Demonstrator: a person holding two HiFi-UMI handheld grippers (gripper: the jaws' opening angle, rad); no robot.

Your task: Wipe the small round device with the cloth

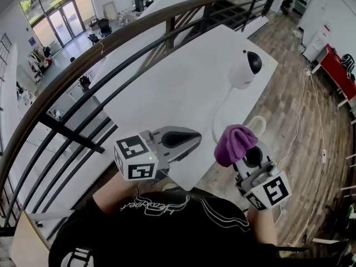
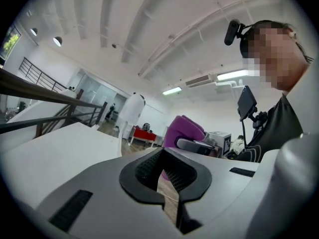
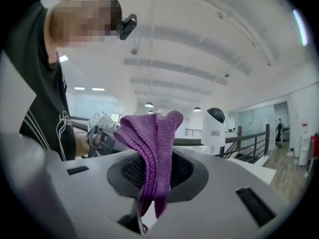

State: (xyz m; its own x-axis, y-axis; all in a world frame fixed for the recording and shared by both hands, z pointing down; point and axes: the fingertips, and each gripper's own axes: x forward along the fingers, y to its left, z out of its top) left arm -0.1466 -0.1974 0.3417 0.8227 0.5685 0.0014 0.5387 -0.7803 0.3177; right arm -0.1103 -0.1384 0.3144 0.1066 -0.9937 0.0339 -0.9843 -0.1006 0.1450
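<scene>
The small round device (image 1: 245,68) is white with a black face and stands at the far right of the white table (image 1: 178,88). In the right gripper view the device (image 3: 214,126) rises just right of the jaws. My right gripper (image 1: 245,151) hangs off the table's near right corner, shut on a bunched purple cloth (image 1: 234,143). The cloth (image 3: 152,148) droops over the right gripper (image 3: 154,176). My left gripper (image 1: 196,136) is over the table's near edge, shut and holding nothing (image 2: 167,176). From it I see the device (image 2: 130,108) and the cloth (image 2: 184,131).
A white cable (image 1: 219,113) runs from the device toward the table's near edge. A black curved railing (image 1: 111,54) passes along the table's left and far sides, with a lower floor beyond. Wooden floor (image 1: 300,121) and a red cabinet (image 1: 339,71) lie to the right.
</scene>
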